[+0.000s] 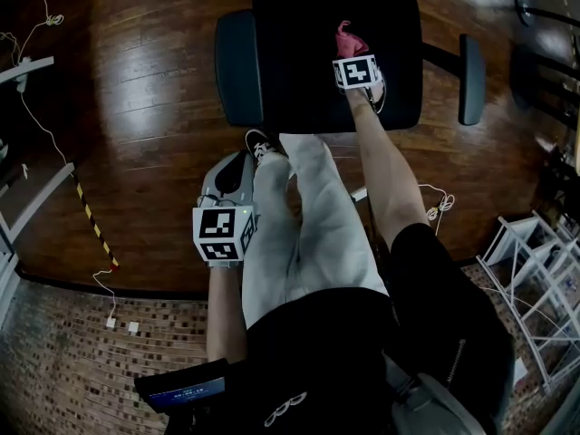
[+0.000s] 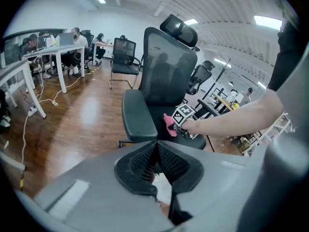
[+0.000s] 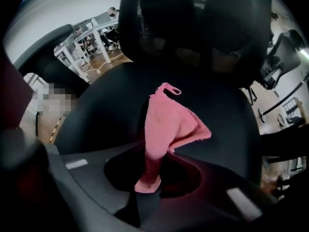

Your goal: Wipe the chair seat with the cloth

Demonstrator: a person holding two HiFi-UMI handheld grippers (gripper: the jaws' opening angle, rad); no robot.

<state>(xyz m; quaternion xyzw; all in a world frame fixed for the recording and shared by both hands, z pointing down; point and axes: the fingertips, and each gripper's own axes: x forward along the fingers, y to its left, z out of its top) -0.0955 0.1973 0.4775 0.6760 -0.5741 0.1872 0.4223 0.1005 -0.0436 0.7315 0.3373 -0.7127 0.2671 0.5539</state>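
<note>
A black office chair stands in front of me, its seat wide and dark under the head view. My right gripper reaches over the seat and is shut on a pink cloth, which hangs crumpled from its jaws onto the seat. The cloth shows pink just beyond the marker cube. From the left gripper view the cloth and the right gripper sit on the seat. My left gripper hangs low by my left leg, away from the chair, jaws shut with nothing in them.
Wooden floor surrounds the chair. Armrests flank the seat. White cables trail at the left, and a white rack stands at the right. Desks with seated people and another chair fill the far room.
</note>
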